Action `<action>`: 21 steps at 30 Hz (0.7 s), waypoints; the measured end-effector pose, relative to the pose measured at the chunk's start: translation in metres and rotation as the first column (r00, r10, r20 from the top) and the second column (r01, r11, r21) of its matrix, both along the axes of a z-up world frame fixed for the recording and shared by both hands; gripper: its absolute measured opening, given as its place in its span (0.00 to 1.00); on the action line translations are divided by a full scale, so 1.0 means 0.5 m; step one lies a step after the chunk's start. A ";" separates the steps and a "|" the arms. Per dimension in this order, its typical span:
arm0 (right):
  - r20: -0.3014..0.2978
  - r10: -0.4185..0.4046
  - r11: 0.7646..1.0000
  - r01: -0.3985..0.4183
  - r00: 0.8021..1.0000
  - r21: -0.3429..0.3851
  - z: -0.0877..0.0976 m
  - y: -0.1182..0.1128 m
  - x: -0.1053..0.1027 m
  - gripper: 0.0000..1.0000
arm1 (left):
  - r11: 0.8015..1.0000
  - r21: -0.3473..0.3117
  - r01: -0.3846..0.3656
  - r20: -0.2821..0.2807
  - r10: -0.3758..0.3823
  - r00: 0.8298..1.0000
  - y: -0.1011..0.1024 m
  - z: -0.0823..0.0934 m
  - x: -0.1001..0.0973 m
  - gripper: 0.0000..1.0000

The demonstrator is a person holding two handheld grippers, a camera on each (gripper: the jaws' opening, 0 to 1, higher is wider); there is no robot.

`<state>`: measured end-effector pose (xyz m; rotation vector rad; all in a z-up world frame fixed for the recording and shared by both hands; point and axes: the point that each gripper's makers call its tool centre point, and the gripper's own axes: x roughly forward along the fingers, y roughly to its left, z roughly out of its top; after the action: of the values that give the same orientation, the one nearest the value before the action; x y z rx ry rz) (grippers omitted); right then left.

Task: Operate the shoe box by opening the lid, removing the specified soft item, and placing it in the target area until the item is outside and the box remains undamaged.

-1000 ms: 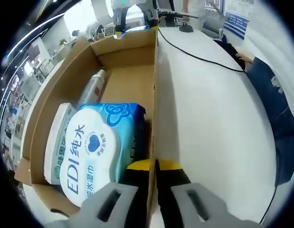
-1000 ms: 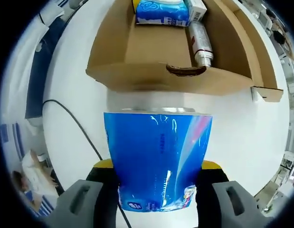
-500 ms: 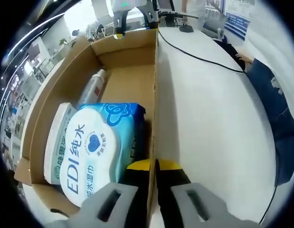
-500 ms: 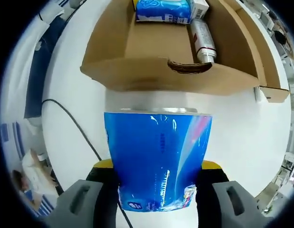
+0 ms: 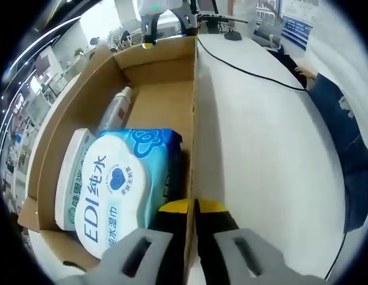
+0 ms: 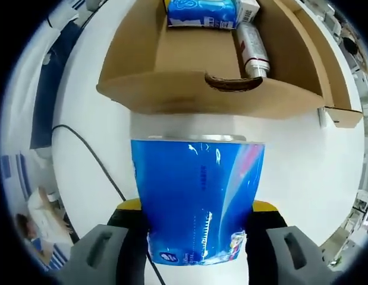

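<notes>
Wipes pack (image 5: 115,190) in box (image 5: 76,101), bottle (image 5: 116,108) beyond, cable (image 5: 249,71) on table (image 5: 261,148)

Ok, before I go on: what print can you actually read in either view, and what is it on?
"EDI" and "纯水湿巾": white lid of the wet wipes pack in the shoe box.
White pack beside it: green characters, not legible.
Blue soft pack in the right gripper: small print, blurred.
Wall posters: unreadable.
</notes>
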<state>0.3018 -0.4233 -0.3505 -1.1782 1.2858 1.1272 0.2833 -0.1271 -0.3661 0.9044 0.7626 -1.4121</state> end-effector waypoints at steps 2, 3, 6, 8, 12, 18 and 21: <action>0.002 0.000 1.000 0.000 1.000 -0.001 -0.001 0.000 -0.001 0.66 | 1.000 0.000 0.000 -0.001 0.000 1.000 0.000 0.000 0.000 0.02; 0.003 -0.005 1.000 0.005 1.000 0.000 -0.001 0.001 -0.002 0.66 | 1.000 0.000 0.000 -0.001 0.000 1.000 -0.001 0.000 0.000 0.02; 0.005 -0.007 1.000 0.007 1.000 0.006 -0.001 0.001 -0.001 0.67 | 1.000 0.000 0.001 -0.002 -0.001 1.000 -0.001 0.000 0.000 0.02; 0.007 -0.001 1.000 0.001 1.000 0.010 -0.002 0.001 0.000 0.67 | 1.000 -0.001 0.001 -0.001 -0.001 1.000 -0.001 0.000 0.000 0.02; 0.011 -0.003 1.000 0.003 1.000 0.018 -0.002 0.003 -0.001 0.69 | 1.000 -0.001 0.001 -0.001 -0.001 1.000 -0.002 -0.001 0.001 0.02; 0.019 -0.003 0.999 0.002 1.000 0.032 0.000 0.006 -0.003 0.70 | 1.000 -0.002 -0.001 0.001 0.001 1.000 -0.001 0.001 0.000 0.02; 0.020 -0.001 0.999 0.001 1.000 0.034 0.001 0.007 -0.003 0.70 | 1.000 -0.003 -0.004 0.000 0.004 1.000 0.000 0.001 0.000 0.02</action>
<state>0.3003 -0.4198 -0.3501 -1.1608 1.2467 1.1298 0.2835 -0.1271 -0.3657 0.8996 0.7616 -1.4092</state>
